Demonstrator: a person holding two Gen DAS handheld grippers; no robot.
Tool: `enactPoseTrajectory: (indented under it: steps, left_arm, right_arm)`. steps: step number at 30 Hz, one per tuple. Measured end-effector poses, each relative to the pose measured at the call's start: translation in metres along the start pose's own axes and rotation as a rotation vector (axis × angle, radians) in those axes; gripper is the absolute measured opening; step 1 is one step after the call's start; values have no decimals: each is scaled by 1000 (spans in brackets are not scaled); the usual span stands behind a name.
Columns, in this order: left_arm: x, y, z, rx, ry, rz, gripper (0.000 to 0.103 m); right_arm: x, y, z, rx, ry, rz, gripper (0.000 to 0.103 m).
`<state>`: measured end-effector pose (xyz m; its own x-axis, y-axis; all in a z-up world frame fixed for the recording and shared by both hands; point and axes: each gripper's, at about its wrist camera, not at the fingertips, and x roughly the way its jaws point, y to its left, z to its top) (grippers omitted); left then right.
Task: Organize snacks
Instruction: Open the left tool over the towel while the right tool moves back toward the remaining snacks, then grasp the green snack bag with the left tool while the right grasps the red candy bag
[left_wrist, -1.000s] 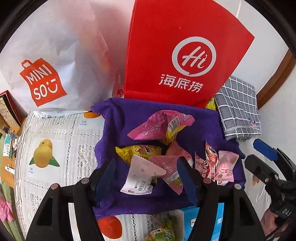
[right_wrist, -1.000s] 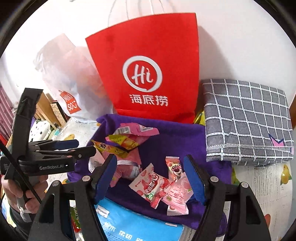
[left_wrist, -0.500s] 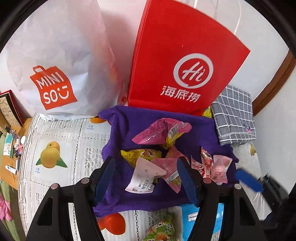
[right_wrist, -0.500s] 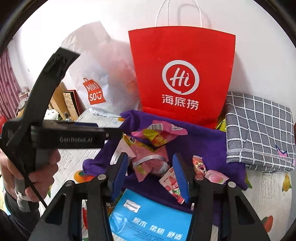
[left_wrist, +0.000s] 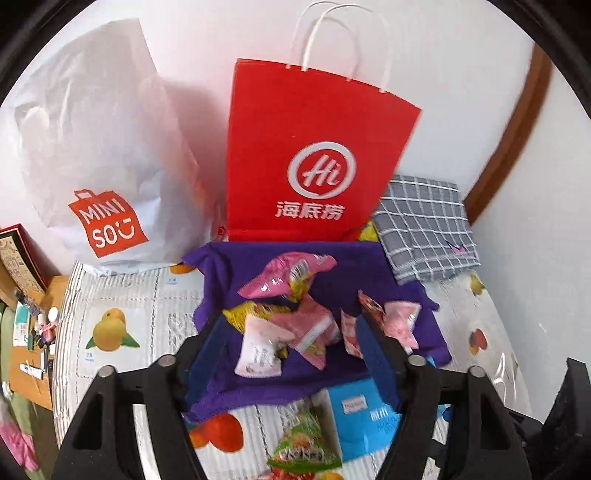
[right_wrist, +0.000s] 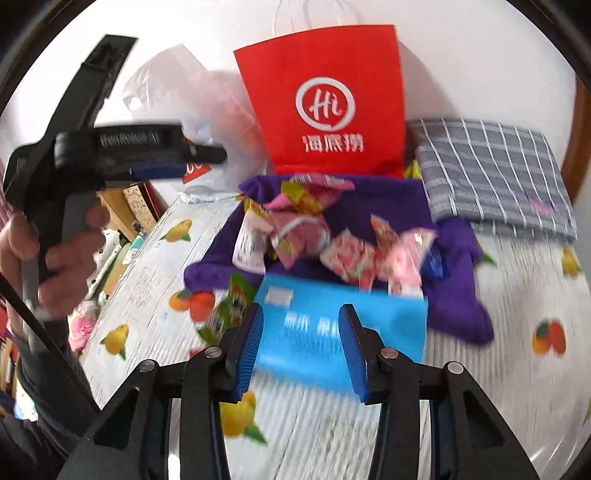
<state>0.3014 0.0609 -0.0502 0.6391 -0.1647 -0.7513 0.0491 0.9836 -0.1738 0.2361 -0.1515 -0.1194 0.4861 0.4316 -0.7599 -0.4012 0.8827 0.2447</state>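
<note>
White wall (left_wrist: 461, 74), brown wooden trim (left_wrist: 509, 140), perhaps a door frame; fruit-print tablecloth (left_wrist: 122, 306).

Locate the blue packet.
In the right wrist view the blue packet lies flat on the fruit-print tablecloth, at the near edge of the purple cloth, beside a green snack bag.

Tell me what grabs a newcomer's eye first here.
The tall red paper bag stands upright against the white wall, with a white MINISO bag to its left. In front, bright snack packets lie heaped on a purple cloth, beside a folded grey checked cloth.
</note>
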Motion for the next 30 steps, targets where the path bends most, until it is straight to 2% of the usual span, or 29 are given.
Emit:
enactPoseTrajectory:
  steps: [5, 7, 12, 15, 18, 23, 27, 30]
  left_arm:
    - [1, 0, -38, 33, 56, 8, 74]
    - [8, 6, -58, 16, 91, 19, 74]
    - [29, 19, -93, -40, 160, -110, 72]
    - [35, 18, -104, -45, 166, -134, 72]
    - [41, 20, -106, -54, 157, -128, 70]
    - [54, 20, -105, -58, 176, -142, 59]
    - [66, 19, -107, -53, 186, -139, 39]
    - [68, 20, -110, -46, 182, -139, 34]
  right_arm:
    - [-9, -8, -33, 48, -1, -30, 43]
    - [-9, -12, -45, 84, 0, -29, 43]
    - [-6, -16, -74, 132, 13, -20, 44]
    - [-1, -17, -87, 142, 33, -11, 43]
    - [1, -15, -97, 140, 44, -13, 44]
    - [1, -13, -104, 138, 43, -8, 43]
    - [5, -10, -102, 133, 47, -4, 43]
    - [12, -3, -100, 127, 57, 6, 43]
